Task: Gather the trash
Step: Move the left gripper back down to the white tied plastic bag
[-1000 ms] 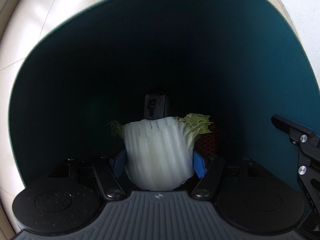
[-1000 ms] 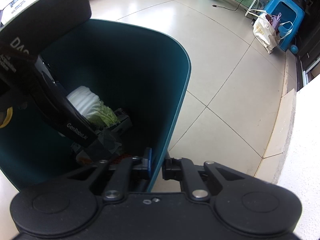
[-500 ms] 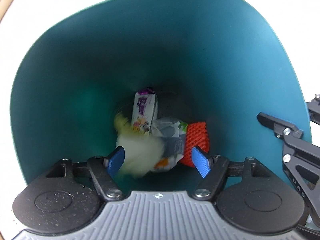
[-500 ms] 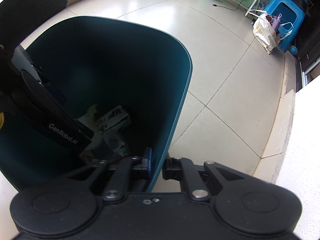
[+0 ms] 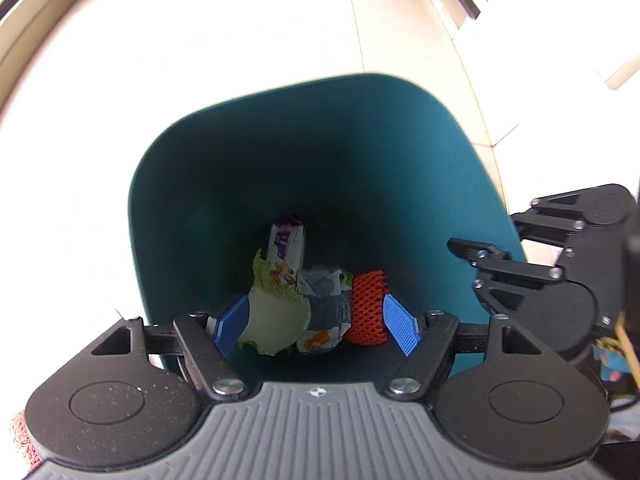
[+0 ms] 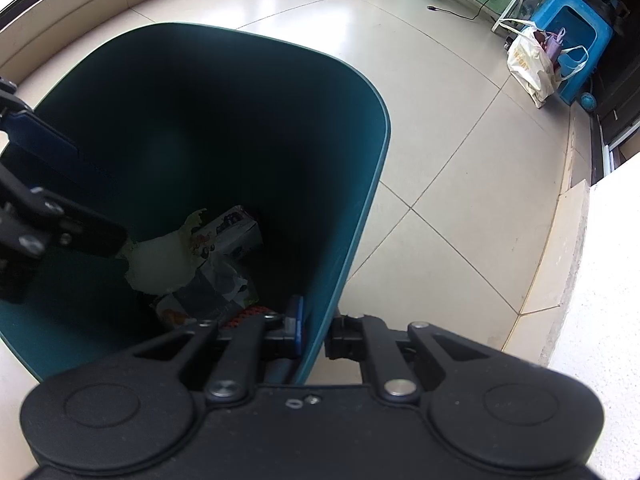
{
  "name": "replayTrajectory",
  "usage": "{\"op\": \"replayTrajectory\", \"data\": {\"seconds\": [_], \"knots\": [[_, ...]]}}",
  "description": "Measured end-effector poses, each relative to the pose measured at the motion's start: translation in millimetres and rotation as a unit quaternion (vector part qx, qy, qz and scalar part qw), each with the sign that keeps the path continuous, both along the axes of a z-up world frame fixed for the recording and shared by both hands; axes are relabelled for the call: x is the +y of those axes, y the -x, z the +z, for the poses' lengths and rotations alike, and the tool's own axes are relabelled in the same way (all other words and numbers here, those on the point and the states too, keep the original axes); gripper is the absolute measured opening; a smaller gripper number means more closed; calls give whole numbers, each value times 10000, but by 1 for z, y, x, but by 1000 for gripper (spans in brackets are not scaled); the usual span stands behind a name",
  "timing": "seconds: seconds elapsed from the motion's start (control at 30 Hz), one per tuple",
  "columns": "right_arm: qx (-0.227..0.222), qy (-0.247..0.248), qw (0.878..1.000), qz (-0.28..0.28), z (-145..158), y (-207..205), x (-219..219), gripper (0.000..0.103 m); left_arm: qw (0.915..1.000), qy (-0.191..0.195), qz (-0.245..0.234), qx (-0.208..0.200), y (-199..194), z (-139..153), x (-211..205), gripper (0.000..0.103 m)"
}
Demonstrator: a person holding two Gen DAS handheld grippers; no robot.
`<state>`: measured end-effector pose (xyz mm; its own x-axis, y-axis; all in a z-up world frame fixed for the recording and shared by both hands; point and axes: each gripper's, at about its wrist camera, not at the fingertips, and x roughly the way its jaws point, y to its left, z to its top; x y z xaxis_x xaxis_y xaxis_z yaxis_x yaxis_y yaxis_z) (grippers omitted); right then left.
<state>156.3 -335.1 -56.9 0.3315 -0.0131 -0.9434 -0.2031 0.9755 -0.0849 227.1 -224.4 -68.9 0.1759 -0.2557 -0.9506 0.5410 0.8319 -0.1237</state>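
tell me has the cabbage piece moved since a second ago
Yes: the cabbage piece dropped from the left hand-held gripper to the bottom of the teal bin.

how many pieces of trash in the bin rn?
4 visible in the bin: cabbage piece left, carton behind it, crumpled wrapper centre, orange foam net right. More may lie underneath.

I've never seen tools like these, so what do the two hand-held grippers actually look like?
Both are matte black. The left gripper has bright blue ribbed fingertips, silver screws, round side discs and a grey ridged top. The right gripper has the same black linkages and screws, with one blue fingertip showing.
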Motion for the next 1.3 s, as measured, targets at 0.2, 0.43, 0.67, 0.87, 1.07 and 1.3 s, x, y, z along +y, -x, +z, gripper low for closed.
{"op": "replayTrajectory", "data": {"seconds": [0.2,0.43,0.67,0.87,1.07,1.3], "knots": [[-45,89,9999,86,0,1,3,9,9989,242,231,-328,11,26,29,73],[-92,167,9996,209,1,3,8,10,9941,313,682,-781,19,51,89,73],[-25,172,9997,163,-2,2,2,9,9860,324,1313,-977,22,51,155,80],[6,276,9994,189,-5,0,7,10,9798,-35,1858,-742,-4,-11,193,80],[112,398,9985,349,-13,0,12,12,9688,-379,2447,-137,-32,-108,219,80],[249,398,9981,391,-23,1,14,13,9641,-811,2506,339,-46,-194,229,80]]}}
